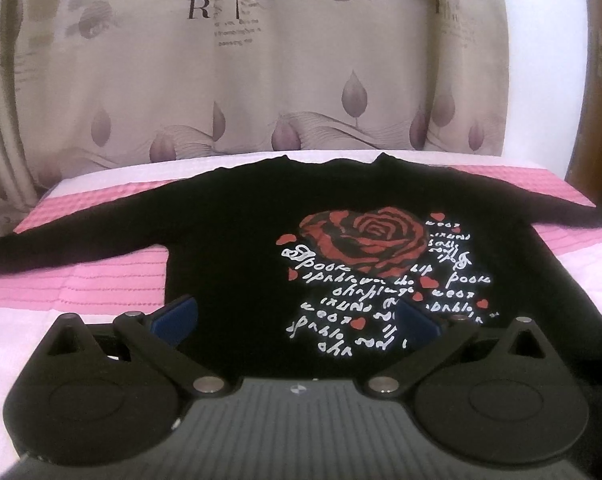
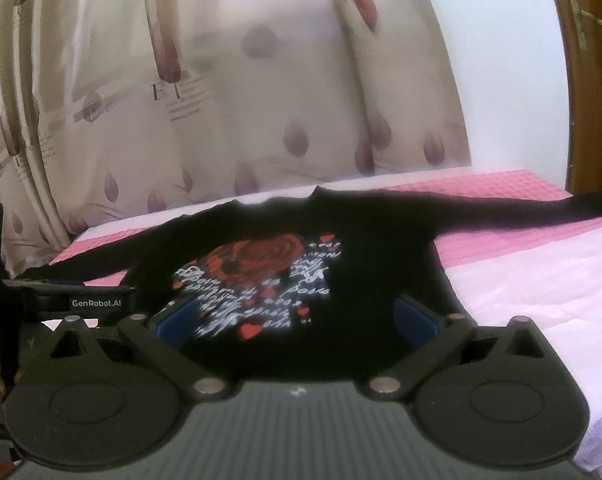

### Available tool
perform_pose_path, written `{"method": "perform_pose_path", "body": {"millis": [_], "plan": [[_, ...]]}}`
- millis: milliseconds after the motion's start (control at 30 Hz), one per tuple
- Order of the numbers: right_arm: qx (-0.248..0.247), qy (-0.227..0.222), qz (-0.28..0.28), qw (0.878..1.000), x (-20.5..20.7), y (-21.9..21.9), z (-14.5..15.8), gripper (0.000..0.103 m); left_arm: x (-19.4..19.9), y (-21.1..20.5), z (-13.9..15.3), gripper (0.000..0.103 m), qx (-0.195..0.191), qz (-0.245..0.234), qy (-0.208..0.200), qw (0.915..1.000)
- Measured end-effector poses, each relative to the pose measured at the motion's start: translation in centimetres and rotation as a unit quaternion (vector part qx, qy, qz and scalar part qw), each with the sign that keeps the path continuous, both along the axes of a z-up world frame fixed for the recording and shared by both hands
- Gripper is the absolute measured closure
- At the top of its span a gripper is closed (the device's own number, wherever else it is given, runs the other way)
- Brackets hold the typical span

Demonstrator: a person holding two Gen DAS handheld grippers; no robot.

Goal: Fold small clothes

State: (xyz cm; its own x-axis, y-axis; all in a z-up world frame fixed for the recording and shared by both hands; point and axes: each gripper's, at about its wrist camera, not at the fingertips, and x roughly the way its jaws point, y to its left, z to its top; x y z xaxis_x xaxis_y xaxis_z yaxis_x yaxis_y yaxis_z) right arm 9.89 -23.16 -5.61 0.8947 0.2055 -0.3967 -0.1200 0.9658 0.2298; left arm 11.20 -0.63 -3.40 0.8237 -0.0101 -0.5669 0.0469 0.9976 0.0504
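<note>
A small black long-sleeved shirt [image 1: 229,248] with a red rose and white lettering lies flat on the bed, front up, both sleeves spread out to the sides. It also shows in the right wrist view [image 2: 373,248]. My left gripper [image 1: 297,320] is open and empty, its blue pads wide apart just above the shirt's near hem. My right gripper [image 2: 295,320] is open and empty too, over the hem a little further right. The left gripper's body [image 2: 81,300] shows at the left edge of the right wrist view.
The bed has a pink and white quilted cover [image 1: 81,280]. A beige patterned curtain [image 1: 261,60] hangs behind the bed. A white wall and a brown wooden door frame [image 2: 593,80] stand at the right.
</note>
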Motion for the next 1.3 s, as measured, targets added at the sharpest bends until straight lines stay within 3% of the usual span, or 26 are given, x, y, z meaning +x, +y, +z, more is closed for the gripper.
{"method": "perform_pose_path", "body": {"millis": [400, 633, 767, 933, 1000, 1033, 1167, 1300], "plan": [[0.067, 0.005, -0.024, 0.997, 3.8, -6.1, -0.6, 0.000, 2.8, -1.7, -1.6, 0.000, 0.014, -0.001, 0.019, 0.9997], [0.071, 0.010, -0.054, 0.996, 5.3, -9.3, -1.0, 0.000, 4.4, -2.4, -2.5, 0.000, 0.017, 0.002, 0.031, 0.9994], [0.113, 0.009, -0.082, 0.990, 6.6, -13.8, -1.9, 0.000, 4.9, -1.2, -2.7, 0.000, -0.006, -0.002, 0.037, 0.9993], [0.234, 0.019, -0.142, 0.962, 9.4, -24.0, -4.2, 0.002, 5.1, 2.0, -2.1, 0.000, -0.033, 0.023, 0.011, 0.9991], [0.268, 0.020, -0.167, 0.949, 10.5, -27.7, -5.1, 0.016, 5.2, 3.0, -2.2, 0.000, -0.018, 0.038, -0.005, 0.9991], [0.288, 0.019, -0.184, 0.940, 11.1, -29.7, -5.6, 0.017, 5.3, 3.4, -2.4, 0.000, -0.011, 0.043, -0.010, 0.9990], [0.359, 0.015, -0.232, 0.904, 13.6, -36.7, -7.6, 0.028, 5.8, 4.8, -4.0, 0.000, -0.007, 0.063, 0.007, 0.9980], [0.404, 0.013, -0.259, 0.877, 16.1, -41.8, -9.2, 0.028, 5.5, 5.8, -4.3, 0.000, -0.037, 0.076, 0.005, 0.9964]]}}
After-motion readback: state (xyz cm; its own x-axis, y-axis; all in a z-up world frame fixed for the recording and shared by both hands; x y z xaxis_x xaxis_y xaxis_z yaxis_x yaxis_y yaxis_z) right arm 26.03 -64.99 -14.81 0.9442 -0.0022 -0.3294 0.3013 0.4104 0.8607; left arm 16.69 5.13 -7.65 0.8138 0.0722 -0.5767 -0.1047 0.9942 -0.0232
